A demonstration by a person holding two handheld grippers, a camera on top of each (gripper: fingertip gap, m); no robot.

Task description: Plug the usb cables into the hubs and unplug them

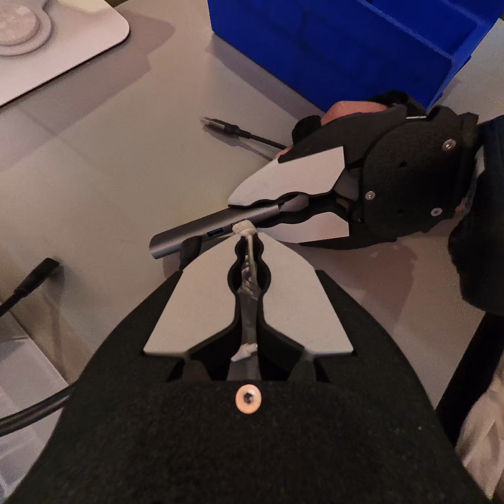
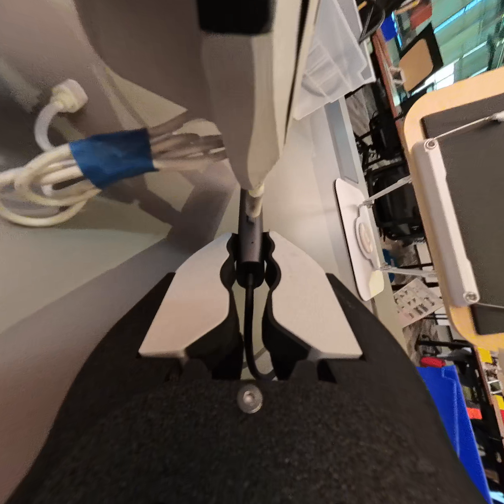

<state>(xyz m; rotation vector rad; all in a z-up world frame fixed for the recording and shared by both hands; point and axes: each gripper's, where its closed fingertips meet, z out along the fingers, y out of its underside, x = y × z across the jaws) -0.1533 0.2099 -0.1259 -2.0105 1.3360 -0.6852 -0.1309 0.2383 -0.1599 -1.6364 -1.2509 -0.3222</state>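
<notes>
Between the left gripper's [image 1: 246, 240] closed fingers, a white USB cable [image 1: 250, 255] meets a slim grey metal hub [image 1: 191, 234]. The right gripper [image 2: 249, 240] pinches the hub's end; a blue plastic bin [image 1: 341, 43] sits beyond.

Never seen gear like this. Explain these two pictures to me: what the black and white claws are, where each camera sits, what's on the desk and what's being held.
The claws are two hand-held grippers, one in each of a person's hands, each with a camera looking along its fingers.

The left wrist view shows the left gripper shut on a white usb cable, its plug at a port of the grey hub. Whether it is fully seated I cannot tell. Farther off, the right gripper clamps the hub's other end.

The right wrist view shows that same right gripper shut on the hub, its black lead trailing back.

On the grey desk lie a blue bin, a loose black plug and a taped white cable bundle.
</notes>
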